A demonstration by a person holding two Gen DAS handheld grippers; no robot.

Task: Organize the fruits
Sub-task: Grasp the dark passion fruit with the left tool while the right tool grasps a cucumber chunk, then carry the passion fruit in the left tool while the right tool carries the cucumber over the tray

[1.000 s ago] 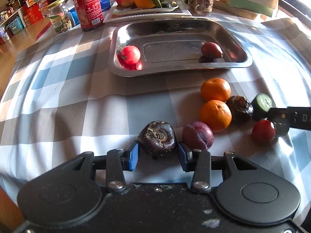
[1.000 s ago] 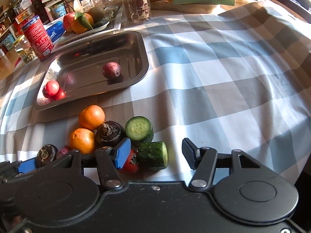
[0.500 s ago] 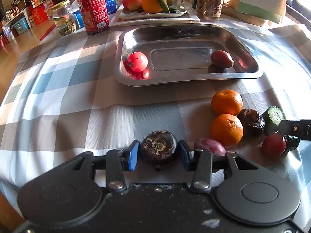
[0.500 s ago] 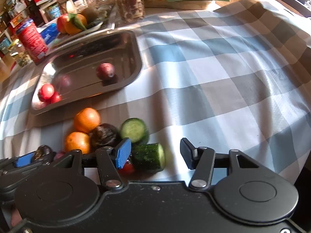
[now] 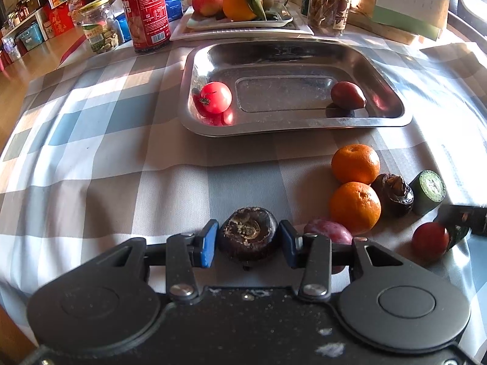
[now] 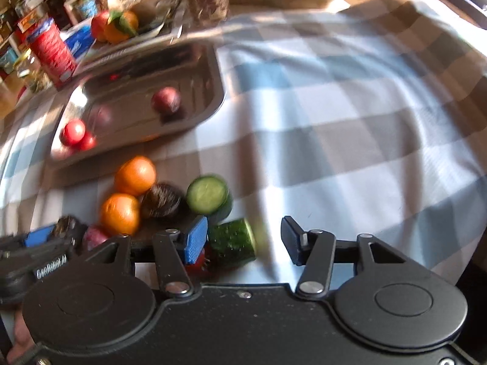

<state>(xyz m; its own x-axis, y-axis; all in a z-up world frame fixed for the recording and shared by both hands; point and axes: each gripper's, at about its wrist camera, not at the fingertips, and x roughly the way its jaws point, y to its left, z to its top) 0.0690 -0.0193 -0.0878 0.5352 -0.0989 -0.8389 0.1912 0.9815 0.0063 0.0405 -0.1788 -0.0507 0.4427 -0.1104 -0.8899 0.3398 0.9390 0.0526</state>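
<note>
Clamping dark water chestnut (image 5: 248,233): left hand-held gripper (image 5: 248,243), half-open.

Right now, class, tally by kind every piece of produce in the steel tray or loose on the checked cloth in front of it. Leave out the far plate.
Oranges: 2
Brown bulbs: 2
Cucumber pieces: 2
Red tomatoes: 2
Purple-red plums: 2
Total: 10
</note>
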